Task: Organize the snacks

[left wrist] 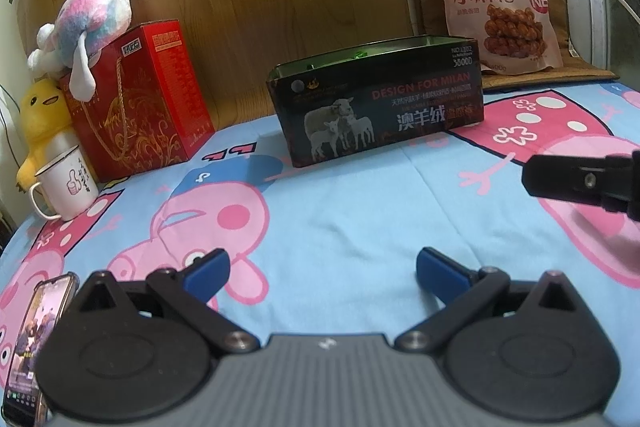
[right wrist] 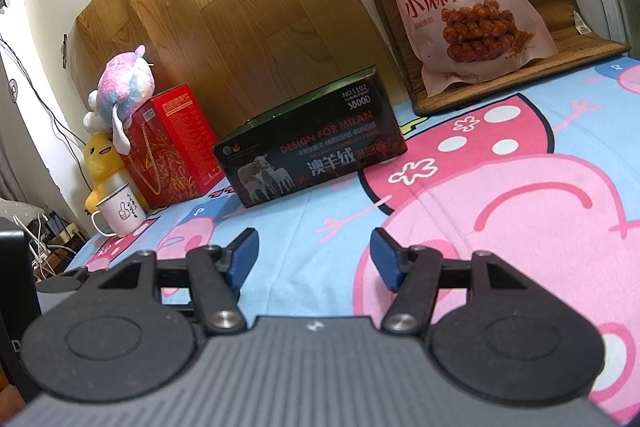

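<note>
Black claw (right wrist: 314, 257), blue pads (right wrist: 242, 259)

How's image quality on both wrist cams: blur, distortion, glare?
Left wrist: strong fisheye bowing, dark corner vignette; black box text sharp, right gripper at the right edge slightly soft. Right wrist: same bowing, horizon tilted; snack bag print legible with mild sheen, no blown-out glare, soft shadows under box.

1. Black box (left wrist: 380, 107): you can read "DESIGN FOR MILAN" in red, "澳羊绒" in white, and "NO.L102" and "38000" at its upper right corner.
2. Pink snack bag (left wrist: 486, 1): you can read "红糖", "小麻花" and a red roundel with "NE".
3. Red gift box (left wrist: 152, 95): your views show gold lettering too small to read.
4. White mug (left wrist: 68, 187): its script is illegible.
</note>
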Action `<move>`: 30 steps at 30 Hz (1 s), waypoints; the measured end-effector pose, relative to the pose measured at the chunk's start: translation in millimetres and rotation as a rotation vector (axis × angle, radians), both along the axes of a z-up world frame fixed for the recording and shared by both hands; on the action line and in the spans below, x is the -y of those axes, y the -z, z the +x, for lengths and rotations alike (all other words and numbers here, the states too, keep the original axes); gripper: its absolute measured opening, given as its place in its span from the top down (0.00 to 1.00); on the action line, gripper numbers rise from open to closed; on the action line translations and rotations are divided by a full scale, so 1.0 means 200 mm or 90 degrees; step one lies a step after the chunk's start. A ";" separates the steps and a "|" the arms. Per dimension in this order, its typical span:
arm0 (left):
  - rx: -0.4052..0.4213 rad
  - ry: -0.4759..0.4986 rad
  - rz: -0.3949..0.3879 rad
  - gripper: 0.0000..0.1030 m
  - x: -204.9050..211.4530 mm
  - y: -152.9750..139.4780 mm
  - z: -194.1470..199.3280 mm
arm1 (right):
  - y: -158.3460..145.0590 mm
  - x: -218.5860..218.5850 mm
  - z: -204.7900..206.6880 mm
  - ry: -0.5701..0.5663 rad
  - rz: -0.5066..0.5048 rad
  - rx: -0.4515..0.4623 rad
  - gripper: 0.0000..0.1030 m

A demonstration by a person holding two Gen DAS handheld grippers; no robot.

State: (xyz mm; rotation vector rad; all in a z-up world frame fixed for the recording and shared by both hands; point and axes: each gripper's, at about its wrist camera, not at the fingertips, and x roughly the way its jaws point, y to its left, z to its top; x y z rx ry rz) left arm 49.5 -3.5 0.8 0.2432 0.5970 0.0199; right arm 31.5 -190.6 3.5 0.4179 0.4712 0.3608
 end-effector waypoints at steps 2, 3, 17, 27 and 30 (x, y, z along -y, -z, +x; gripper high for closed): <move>-0.001 0.000 -0.002 0.00 0.00 0.00 0.00 | 0.00 0.00 0.00 0.000 0.000 0.000 0.37; -0.001 0.000 -0.002 0.00 0.00 0.00 0.00 | 0.00 0.00 0.00 0.000 0.000 0.000 0.37; -0.012 -0.001 -0.019 0.00 -0.02 0.00 0.01 | 0.00 0.00 0.00 -0.001 0.002 -0.001 0.33; -0.017 -0.002 -0.026 0.00 -0.02 0.00 0.02 | 0.01 0.01 0.01 0.005 0.006 0.000 0.30; -0.023 0.000 -0.039 0.00 -0.04 0.00 0.03 | 0.01 0.01 0.00 0.007 0.004 0.001 0.29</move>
